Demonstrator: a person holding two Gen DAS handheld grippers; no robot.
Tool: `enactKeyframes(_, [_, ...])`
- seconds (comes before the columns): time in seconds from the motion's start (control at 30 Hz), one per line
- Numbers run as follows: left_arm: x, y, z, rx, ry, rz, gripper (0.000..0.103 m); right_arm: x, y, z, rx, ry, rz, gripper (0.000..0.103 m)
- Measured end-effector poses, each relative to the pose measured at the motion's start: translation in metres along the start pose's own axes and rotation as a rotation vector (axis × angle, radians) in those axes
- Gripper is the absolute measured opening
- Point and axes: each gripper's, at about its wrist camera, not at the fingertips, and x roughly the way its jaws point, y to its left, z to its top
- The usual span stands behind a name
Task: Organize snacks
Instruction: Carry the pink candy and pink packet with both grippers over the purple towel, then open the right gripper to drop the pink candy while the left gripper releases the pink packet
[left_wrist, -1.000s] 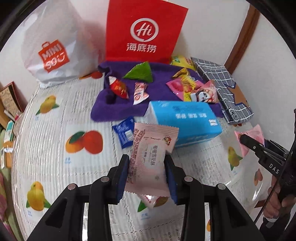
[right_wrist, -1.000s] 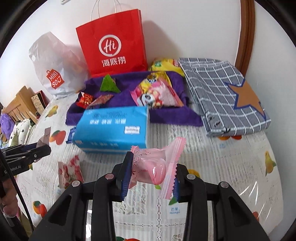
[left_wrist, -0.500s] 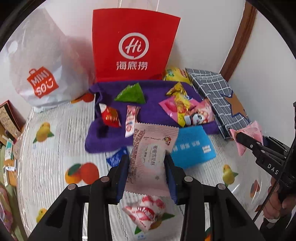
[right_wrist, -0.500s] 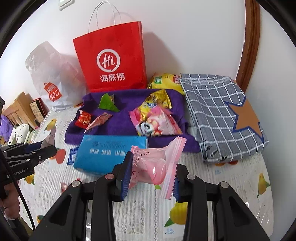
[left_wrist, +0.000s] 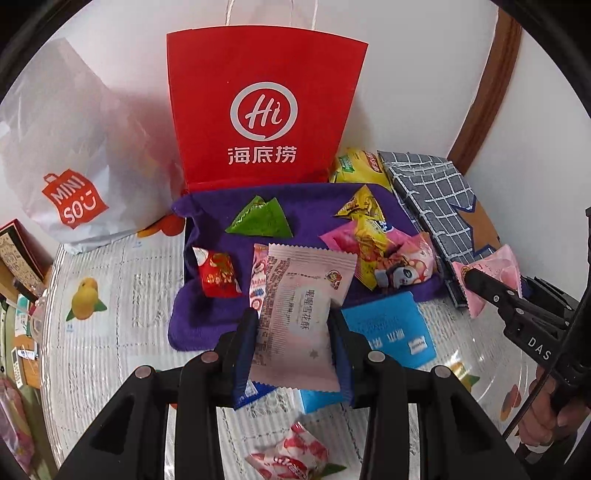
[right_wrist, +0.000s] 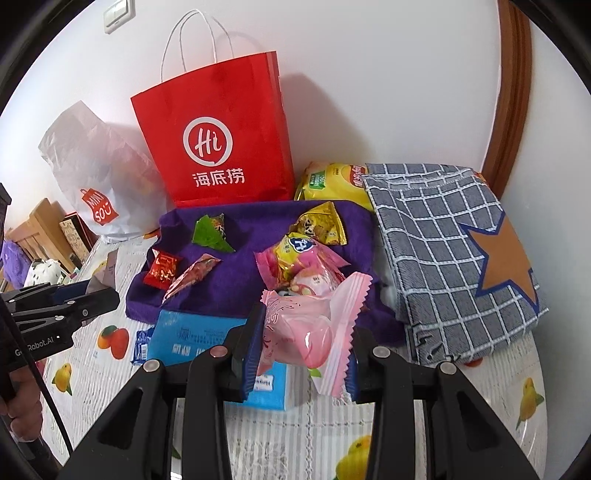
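Pink plastic fills both our grips: the left tongs (left_wrist: 293, 350) are clamped on a flat pale-pink snack packet with printed text (left_wrist: 301, 314), and the right tongs (right_wrist: 301, 349) are closed on a puffy pink wrapped sweet with zigzag ends (right_wrist: 314, 325). Both hang above the table's fruit-print cover (left_wrist: 110, 314), near the front edge of the purple cloth (right_wrist: 251, 266) where the other snacks lie, with the blue tissue pack (right_wrist: 192, 336) below. To place these well, we judge we should carry each clear over the tissue pack, lower it onto a bare purple patch, and release only once the wrapper rests there.
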Motion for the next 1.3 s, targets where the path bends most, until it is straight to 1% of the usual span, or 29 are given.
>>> enactKeyframes(0.27, [0.011, 0.007, 0.021, 0.001, -0.008, 0.031, 0.037, 0.025, -0.003, 0.02, -0.005, 0.005, -0.008, 0.037])
enactKeyframes(0.63, [0.042, 0.02, 0.048, -0.003, -0.007, 0.033, 0.037, 0.06, -0.003, 0.054, -0.013, 0.0, -0.015, 0.037])
enactKeyframes(0.8, [0.054, 0.028, 0.053, -0.011, -0.002, 0.027, 0.037, 0.074, 0.004, 0.067, -0.016, -0.011, 0.0, 0.037])
enactKeyframes(1.03, [0.071, 0.043, 0.061, -0.027, 0.011, 0.032, 0.037, 0.102, 0.017, 0.077, -0.022, 0.001, 0.022, 0.037])
enactKeyframes(1.3, [0.086, 0.057, 0.066, -0.045, 0.014, 0.027, 0.037, 0.117, 0.027, 0.088, -0.034, -0.006, 0.04, 0.037])
